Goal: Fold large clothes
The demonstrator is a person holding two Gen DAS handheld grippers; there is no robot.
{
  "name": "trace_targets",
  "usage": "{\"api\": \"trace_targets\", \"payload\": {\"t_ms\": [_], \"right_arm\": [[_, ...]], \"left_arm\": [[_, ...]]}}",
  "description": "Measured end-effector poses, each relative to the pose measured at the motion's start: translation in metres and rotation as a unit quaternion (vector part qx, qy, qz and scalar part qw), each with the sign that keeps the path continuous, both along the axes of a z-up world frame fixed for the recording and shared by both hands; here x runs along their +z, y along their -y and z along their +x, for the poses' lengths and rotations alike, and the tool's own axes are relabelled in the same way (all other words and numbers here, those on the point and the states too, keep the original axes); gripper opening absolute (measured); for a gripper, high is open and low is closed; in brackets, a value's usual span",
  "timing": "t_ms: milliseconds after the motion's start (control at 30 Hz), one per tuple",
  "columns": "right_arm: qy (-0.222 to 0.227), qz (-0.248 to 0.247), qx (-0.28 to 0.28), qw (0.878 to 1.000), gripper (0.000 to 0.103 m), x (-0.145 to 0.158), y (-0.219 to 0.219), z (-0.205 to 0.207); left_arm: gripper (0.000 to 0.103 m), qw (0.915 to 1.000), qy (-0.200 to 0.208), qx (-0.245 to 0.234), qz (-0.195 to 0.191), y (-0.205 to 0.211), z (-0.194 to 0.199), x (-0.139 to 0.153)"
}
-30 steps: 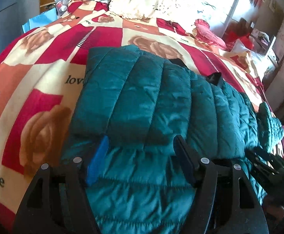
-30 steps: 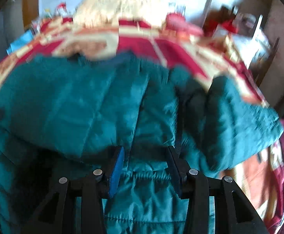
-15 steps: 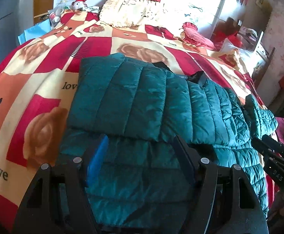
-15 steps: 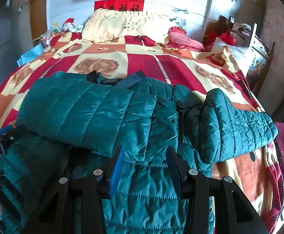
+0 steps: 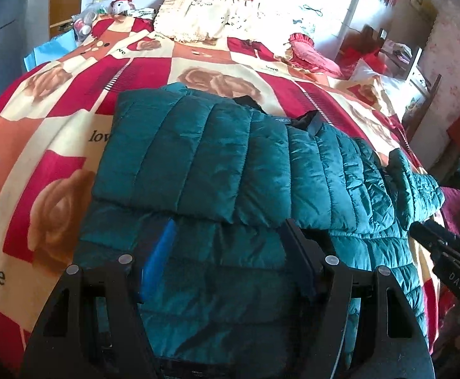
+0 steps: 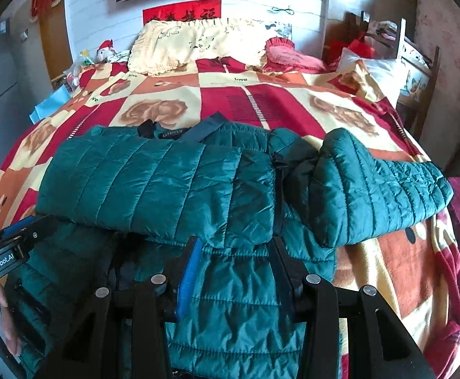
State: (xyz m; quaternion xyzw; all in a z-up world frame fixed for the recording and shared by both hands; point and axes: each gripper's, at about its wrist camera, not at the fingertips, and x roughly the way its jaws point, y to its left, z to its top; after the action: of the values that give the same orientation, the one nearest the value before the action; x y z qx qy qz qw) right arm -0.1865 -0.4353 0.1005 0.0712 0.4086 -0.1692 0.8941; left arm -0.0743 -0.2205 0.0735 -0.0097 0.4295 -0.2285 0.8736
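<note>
Teal quilted jacket [image 6: 179,183] lies on the bed [image 6: 397,271], collar toward the pillows, hem toward me; one sleeve [image 5: 182,164] is already folded flat across the chest, so first fold looks done; the other sleeve [image 6: 375,189] is out to the side on the bedspread, bent and bunched, not yet folded in; after that I judge the body needs folding up from the hem, so roughly a third of the way through; my left gripper [image 5: 227,255] hangs over the lower front of the jacket, jaws well apart, nothing between the pads, no cloth pinched; my right gripper [image 6: 234,262] hangs over the hem near the zip line, jaws partly open and narrower than the left, also gripping nothing that I can see; each gripper shows at the edge of the other's view; readable writing: "GenRobot.AI" on the left gripper's side in the right wrist view, "DAS" on the right gripper's body in the left wrist view; "love" printed repeatedly on the rose-pattern bedspread; a neck label inside the collar [image 6: 170,134] is too small to read; red banner [image 6: 182,14] on the wall has characters I cannot make out.
</note>
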Motion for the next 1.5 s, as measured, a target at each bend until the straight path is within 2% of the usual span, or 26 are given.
{"api": "trace_targets", "payload": {"t_ms": [133,233,367,400,467,633,1000,1067,1267,1500], "right_arm": [[0.020,0.003,-0.014,1.000,0.042,0.001,0.009,-0.010],[0.020,0.025,-0.016,0.999,0.045,-0.002,0.019,-0.013],[0.022,0.021,-0.022,0.999,0.049,0.000,0.029,-0.019],[0.022,0.020,-0.024,0.999,0.051,0.000,0.031,-0.021],[0.024,0.015,-0.029,0.999,0.068,0.001,0.038,-0.025],[0.032,0.023,-0.035,0.999,0.069,0.004,0.052,-0.032],[0.002,0.030,-0.044,0.999,0.069,-0.005,0.097,-0.038],[-0.005,0.033,-0.054,0.998,0.069,-0.007,0.118,-0.040],[-0.015,0.081,-0.146,0.986,0.069,-0.011,0.207,-0.059],[-0.048,0.073,-0.250,0.964,0.069,-0.021,0.309,-0.080]], "left_arm": [[0.069,0.9998,-0.018,-0.008,0.002,0.006,-0.002,-0.008],[0.069,0.9998,-0.011,-0.011,0.007,0.011,-0.005,-0.008],[0.069,0.9998,-0.010,-0.015,0.009,0.016,-0.006,-0.010],[0.069,0.9998,-0.011,-0.015,0.009,0.017,-0.006,-0.011],[0.069,0.9998,-0.013,-0.015,0.010,0.019,-0.005,-0.013],[0.069,0.9995,-0.019,-0.018,0.015,0.026,-0.005,-0.017],[0.069,0.9994,-0.020,-0.018,0.019,0.029,-0.003,-0.022],[0.069,0.9995,-0.020,-0.017,0.018,0.028,-0.002,-0.021],[0.069,0.9996,-0.024,-0.010,0.009,0.026,0.002,-0.020],[0.069,0.9993,-0.036,-0.008,0.004,0.025,0.007,-0.026]]}}
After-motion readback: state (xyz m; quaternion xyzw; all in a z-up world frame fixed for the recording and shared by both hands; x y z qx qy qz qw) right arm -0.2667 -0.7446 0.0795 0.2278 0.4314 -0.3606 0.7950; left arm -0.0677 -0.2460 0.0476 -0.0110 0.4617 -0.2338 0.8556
